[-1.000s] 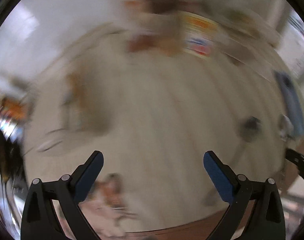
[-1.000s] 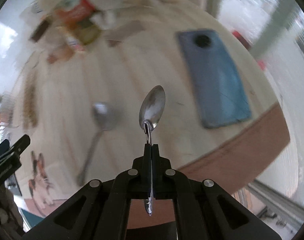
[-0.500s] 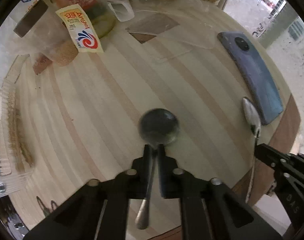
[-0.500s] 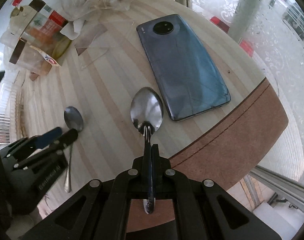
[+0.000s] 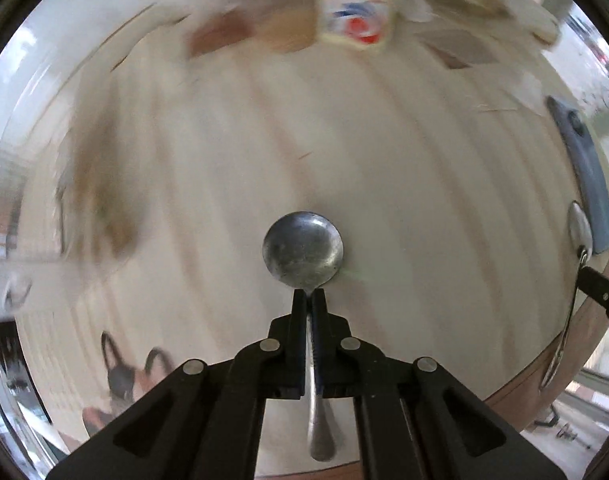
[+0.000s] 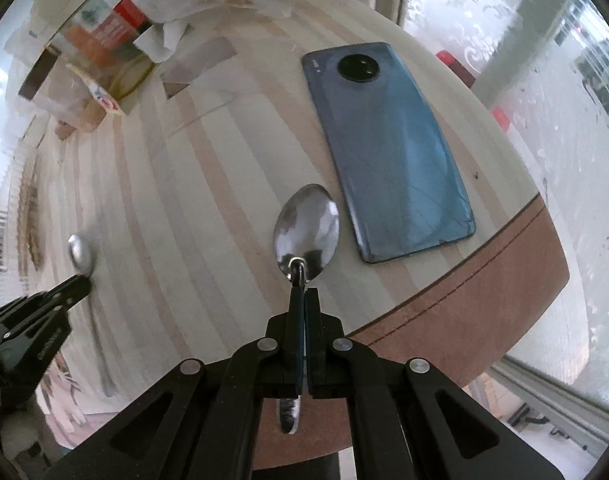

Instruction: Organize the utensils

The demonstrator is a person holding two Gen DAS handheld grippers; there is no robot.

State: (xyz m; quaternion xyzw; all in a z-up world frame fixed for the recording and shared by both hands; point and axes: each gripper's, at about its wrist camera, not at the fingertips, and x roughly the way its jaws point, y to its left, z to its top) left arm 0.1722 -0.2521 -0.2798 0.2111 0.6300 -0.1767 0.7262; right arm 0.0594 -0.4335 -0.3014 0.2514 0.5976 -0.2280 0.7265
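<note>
Left wrist view, left gripper (image 5: 308, 300) pinching round spoon (image 5: 303, 249), right gripper (image 6: 304, 297) pinching oval spoon (image 6: 306, 232)

My left wrist view is smeared with motion blur: the striped tabletop (image 5: 404, 152) beyond the fingers streaks, and only the round spoon (image 5: 303, 249) pinched between them stays sharp. My right wrist view is crisp and bright, daylight pouring through the frosted window (image 6: 544, 80) right of the fingers and glaring off the phone (image 6: 388, 152). Both views bow hard at the dark rims.
</note>
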